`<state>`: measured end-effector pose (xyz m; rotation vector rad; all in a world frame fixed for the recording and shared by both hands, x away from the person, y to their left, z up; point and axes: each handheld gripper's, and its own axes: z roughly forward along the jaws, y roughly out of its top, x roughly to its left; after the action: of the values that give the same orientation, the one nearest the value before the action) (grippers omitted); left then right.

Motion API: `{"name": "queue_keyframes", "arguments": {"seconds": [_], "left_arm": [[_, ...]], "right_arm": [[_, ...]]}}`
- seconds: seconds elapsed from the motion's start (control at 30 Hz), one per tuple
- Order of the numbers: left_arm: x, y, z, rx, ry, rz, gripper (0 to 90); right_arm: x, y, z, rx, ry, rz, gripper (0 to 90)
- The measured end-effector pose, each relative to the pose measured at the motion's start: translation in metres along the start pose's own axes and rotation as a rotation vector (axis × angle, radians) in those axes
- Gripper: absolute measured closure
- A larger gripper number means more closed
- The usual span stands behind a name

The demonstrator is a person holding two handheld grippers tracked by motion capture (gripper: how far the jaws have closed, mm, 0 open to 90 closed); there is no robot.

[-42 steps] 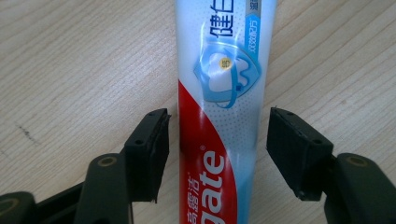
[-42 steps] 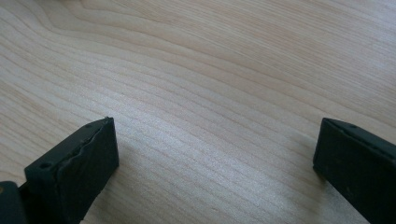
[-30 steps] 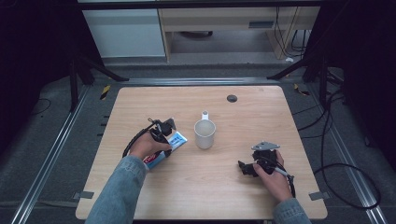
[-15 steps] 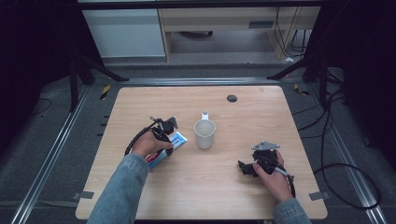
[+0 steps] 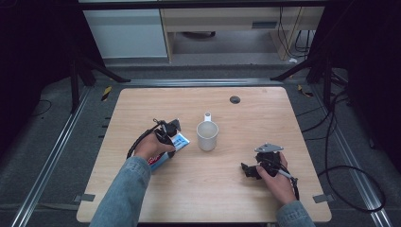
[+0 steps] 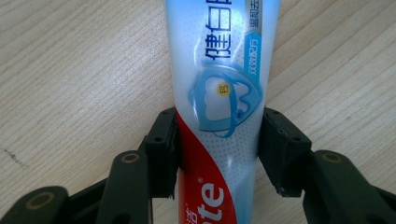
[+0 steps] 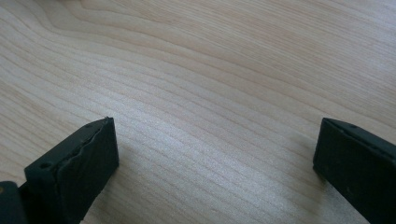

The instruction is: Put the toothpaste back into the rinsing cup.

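A toothpaste tube (image 5: 176,142), white and light blue with a red end, lies flat on the wooden table (image 5: 265,118) left of centre. My left gripper (image 5: 166,138) reaches down over it. In the left gripper view the tube (image 6: 219,84) runs between the jaws, which have just been closing, and both pads (image 6: 166,140) now touch its sides. My right gripper (image 5: 248,170) rests low at the table's front right, pointing left. Its jaws stand wide open over bare wood in the right gripper view (image 7: 215,154).
A white mug (image 5: 207,135) stands upright at the table's centre, just right of the tube, with its handle toward the far side. A small dark round disc (image 5: 235,100) lies near the far edge. Black cables trail over the floor to the right.
Both hands have kept their places. No shift of the tube or the mug shows in the high view.
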<state>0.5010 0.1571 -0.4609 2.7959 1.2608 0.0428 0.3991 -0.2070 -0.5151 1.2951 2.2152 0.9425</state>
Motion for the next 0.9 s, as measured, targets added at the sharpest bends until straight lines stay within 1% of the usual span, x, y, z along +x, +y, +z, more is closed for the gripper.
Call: {"name": "queue_keyframes", "arguments": {"seconds": [0.1, 0.13, 0.17, 0.2, 0.23, 0.27, 0.3, 0.37, 0.43, 0.5, 0.63, 0.7, 0.73, 0.77, 0.83, 0.87, 0.9], "left_arm": [[0.0, 0.0, -0.001, -0.003, 0.001, 0.0, 56.1], [0.0, 0.0, -0.001, -0.003, 0.001, 0.0, 58.0], [0.0, 0.0, -0.002, -0.008, 0.001, -0.002, 58.0], [0.0, -0.001, -0.003, -0.012, 0.002, 0.0, 61.3], [0.0, -0.002, -0.006, -0.023, 0.002, 0.007, 66.6], [0.0, -0.002, -0.006, -0.023, 0.002, 0.007, 67.7], [0.0, -0.004, -0.006, -0.037, -0.002, -0.001, 68.6], [0.0, -0.005, -0.007, -0.038, -0.001, 0.003, 69.2], [0.0, -0.007, -0.009, -0.057, 0.006, 0.004, 71.1], [0.0, -0.009, -0.01, -0.063, 0.012, 0.007, 71.7], [0.001, -0.015, -0.015, -0.07, 0.019, -0.003, 72.2], [0.003, -0.018, -0.021, -0.09, 0.017, -0.01, 72.3], [0.003, -0.018, -0.021, -0.09, 0.017, -0.01, 72.3], [0.005, -0.021, -0.029, -0.109, 0.015, -0.021, 72.4], [0.006, -0.023, -0.037, -0.116, 0.021, -0.018, 72.4], [0.006, -0.023, -0.037, -0.116, 0.021, -0.018, 72.4], [0.006, -0.024, -0.045, -0.122, 0.032, -0.014, 72.4]], "right_arm": [[0.0, 0.0, 0.0, 0.002, 0.001, 0.006, 0.4], [0.0, 0.0, 0.0, 0.0, 0.001, 0.0, 0.4], [0.0, 0.0, 0.0, 0.0, 0.001, 0.0, 0.4], [0.0, 0.0, 0.0, 0.002, 0.0, 0.006, 0.4], [0.0, 0.0, 0.0, 0.002, 0.001, 0.007, 0.4], [0.0, 0.0, 0.0, 0.002, 0.001, 0.007, 0.4], [0.0, 0.0, 0.0, 0.0, 0.001, -0.001, 0.4], [0.0, 0.0, 0.0, 0.0, 0.001, 0.0, 0.4], [0.0, 0.0, 0.0, 0.0, 0.0, -0.001, 0.4], [0.0, 0.0, 0.0, 0.0, 0.0, -0.001, 0.4], [0.0, 0.0, 0.0, 0.0, 0.001, -0.001, 0.4], [0.0, 0.0, 0.0, 0.003, 0.005, 0.004, 0.4], [0.0, 0.0, 0.0, 0.004, 0.008, 0.012, 0.4], [0.0, 0.0, 0.0, 0.003, 0.007, 0.01, 0.4], [0.0, 0.0, 0.0, 0.003, 0.006, 0.007, 0.4], [0.0, 0.0, 0.0, 0.003, 0.006, 0.007, 0.4], [0.0, 0.0, 0.0, 0.002, 0.006, 0.007, 0.4]]}}
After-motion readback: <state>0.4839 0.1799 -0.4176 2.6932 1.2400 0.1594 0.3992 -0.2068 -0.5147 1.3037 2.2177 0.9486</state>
